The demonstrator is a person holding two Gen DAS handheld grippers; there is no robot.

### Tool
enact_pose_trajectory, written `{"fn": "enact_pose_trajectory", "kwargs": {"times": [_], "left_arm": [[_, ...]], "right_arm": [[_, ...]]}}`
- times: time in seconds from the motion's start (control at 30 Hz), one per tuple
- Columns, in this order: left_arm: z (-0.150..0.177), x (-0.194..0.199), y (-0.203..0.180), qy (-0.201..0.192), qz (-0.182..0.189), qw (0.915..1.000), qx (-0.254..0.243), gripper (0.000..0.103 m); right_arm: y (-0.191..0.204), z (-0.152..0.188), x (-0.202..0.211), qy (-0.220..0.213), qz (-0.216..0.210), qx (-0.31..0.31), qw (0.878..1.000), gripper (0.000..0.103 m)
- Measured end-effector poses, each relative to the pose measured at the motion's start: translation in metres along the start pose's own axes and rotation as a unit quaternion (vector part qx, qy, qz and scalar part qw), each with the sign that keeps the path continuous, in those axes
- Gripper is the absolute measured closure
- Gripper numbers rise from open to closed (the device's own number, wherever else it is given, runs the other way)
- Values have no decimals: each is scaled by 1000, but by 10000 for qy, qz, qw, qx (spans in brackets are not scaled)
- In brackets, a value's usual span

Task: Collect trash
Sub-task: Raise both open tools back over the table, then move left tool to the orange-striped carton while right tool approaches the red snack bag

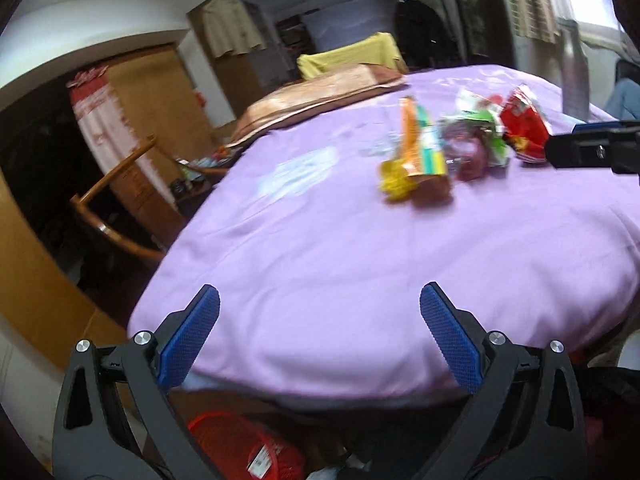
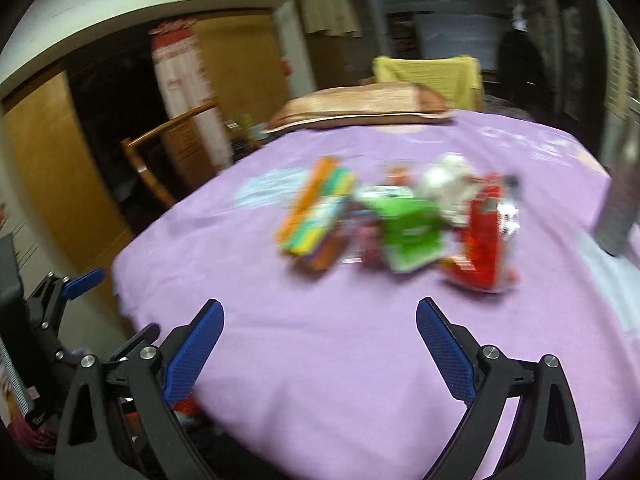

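Observation:
A heap of snack wrappers lies on a purple bedspread. It holds an orange and green striped packet, a purple wrapper, a green wrapper and a red bag. The striped packet and red bag also show blurred in the right wrist view. My left gripper is open and empty above the bed's near edge, well short of the heap. My right gripper is open and empty, closer to the heap. The right gripper's body shows at the right edge beside the red bag.
A red basket stands on the floor below the bed's near edge. A brown pillow lies at the bed's far end. A wooden chair stands left of the bed. A grey upright object stands at the right.

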State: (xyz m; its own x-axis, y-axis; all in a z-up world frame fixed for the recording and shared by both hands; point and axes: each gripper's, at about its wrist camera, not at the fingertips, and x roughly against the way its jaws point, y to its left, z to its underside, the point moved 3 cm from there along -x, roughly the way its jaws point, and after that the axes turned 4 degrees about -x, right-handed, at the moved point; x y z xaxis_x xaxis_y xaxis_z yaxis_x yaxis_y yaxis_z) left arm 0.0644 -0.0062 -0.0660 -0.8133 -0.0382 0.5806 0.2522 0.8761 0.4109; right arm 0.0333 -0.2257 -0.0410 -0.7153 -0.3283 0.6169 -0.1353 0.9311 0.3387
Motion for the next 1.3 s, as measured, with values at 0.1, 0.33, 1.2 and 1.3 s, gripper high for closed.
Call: {"fn": "enact_pose_trajectory", "kwargs": {"times": [0.1,0.33,1.2,1.3], "left_arm": [[-16,-20,-19,57,216,9997,-113,7],[-39,-62,-43,244,512,9982,-174,7],[-95,-151,-33,952,1500,9822,615,6],[-99,-156,-37,1008,1579,9804,615,6]], "right_arm": [[-39,-6,-6,-39,388,-277,9989,8],[-90,-14,-32,131,678,-721,9950,8],[-145,-15,-57,289,218,-1877,9816,7],[-139,-16,-56,243,239,-1730,9843,7]]}}
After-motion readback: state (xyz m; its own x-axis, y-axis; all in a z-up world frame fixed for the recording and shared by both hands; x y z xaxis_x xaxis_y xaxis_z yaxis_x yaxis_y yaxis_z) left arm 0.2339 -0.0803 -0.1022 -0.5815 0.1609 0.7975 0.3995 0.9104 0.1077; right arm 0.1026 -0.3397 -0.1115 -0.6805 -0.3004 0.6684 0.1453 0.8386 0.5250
